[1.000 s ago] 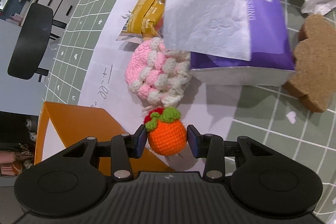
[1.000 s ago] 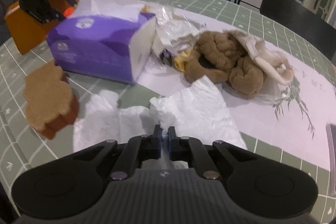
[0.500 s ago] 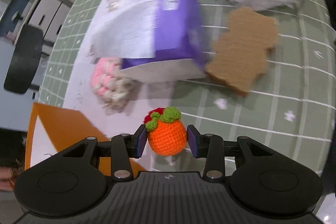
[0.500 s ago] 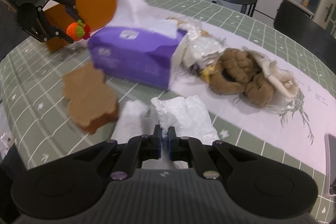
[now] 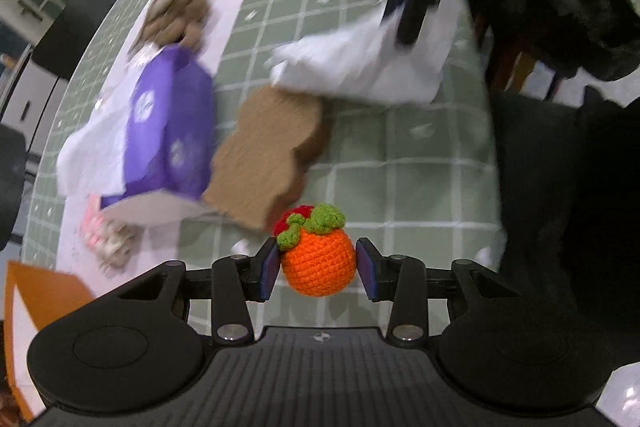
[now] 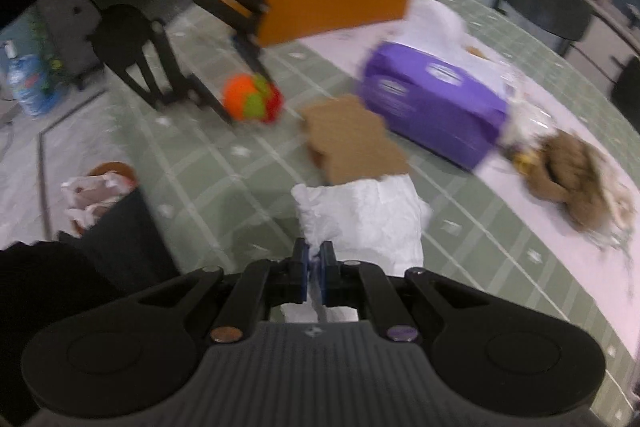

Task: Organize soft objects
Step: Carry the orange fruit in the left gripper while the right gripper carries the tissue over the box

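My left gripper (image 5: 318, 263) is shut on an orange crocheted ball (image 5: 319, 261) with green leaves and a red bit on top, held above the green checked table (image 5: 420, 163). The right wrist view shows that ball (image 6: 250, 98) in the air in front of the orange box (image 6: 332, 3). My right gripper (image 6: 314, 269) is shut on a crumpled white tissue (image 6: 362, 217), which hangs lifted above the table. From the left wrist view the tissue (image 5: 360, 67) dangles from the other gripper at upper right.
A purple tissue pack (image 6: 432, 103), a brown toast-shaped sponge (image 6: 352, 139) and a brown plush toy (image 6: 576, 175) lie on the table. A pink and white crocheted piece (image 5: 104, 235) sits beside the pack. A dark bin (image 6: 108, 223) with a white liner stands below the table's edge.
Both grippers swung left across the table. The left carried the ball away from the box's corner over open table. The right lifted the tissue off the table toward the edge above the bin.
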Action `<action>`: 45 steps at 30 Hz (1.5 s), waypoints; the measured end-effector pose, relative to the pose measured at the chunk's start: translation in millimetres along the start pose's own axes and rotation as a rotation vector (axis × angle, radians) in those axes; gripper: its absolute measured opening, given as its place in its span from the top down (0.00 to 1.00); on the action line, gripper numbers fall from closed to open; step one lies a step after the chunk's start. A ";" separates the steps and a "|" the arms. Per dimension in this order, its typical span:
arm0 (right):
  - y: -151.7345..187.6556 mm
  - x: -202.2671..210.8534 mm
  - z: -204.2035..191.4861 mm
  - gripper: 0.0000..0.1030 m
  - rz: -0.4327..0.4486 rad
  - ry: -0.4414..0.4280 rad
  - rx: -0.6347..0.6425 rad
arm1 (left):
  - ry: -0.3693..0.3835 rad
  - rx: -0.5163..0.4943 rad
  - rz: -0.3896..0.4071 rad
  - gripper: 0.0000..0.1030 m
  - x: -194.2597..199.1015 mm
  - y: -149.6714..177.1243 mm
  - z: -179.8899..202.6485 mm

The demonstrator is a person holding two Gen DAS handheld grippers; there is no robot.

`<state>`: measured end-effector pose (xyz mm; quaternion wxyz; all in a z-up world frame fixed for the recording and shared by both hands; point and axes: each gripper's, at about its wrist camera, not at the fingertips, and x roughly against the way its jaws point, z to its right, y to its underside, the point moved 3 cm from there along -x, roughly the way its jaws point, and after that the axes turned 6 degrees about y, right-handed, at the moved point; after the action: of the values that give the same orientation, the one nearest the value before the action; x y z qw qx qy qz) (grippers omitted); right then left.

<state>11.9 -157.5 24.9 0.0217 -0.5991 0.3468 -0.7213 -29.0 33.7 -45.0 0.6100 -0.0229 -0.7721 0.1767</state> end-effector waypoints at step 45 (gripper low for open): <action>-336.3 79.4 -45.2 0.98 0.379 0.152 0.287 | -0.416 0.335 0.179 0.55 216.0 75.7 -123.0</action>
<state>79.0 83.6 267.4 0.2152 -0.4580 0.3477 -0.7893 19.2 189.0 157.7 0.4156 0.0471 -0.8357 0.3560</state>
